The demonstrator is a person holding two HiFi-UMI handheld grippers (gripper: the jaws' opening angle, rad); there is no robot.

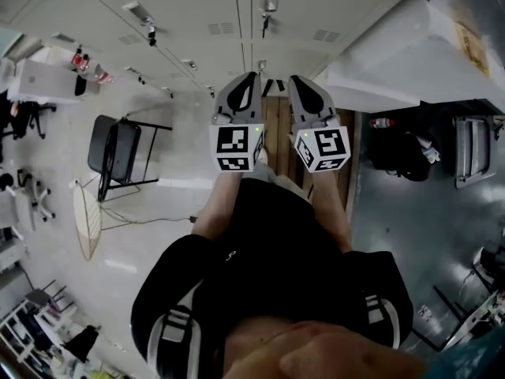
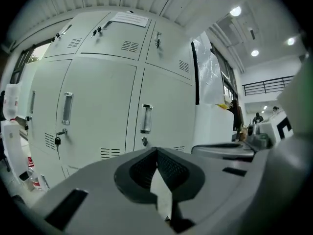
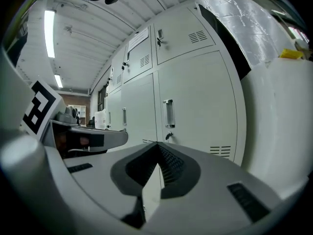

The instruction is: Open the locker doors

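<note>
The pale locker doors (image 2: pixel 102 106) stand ahead of me, all shut as far as I can see and clear of both claws. My left claw (image 2: pixel 157 151) and right claw (image 3: pixel 157 144) are each pressed together at the tips, pinching nothing. Their grey bodies hide the doors' lower edges.
</note>
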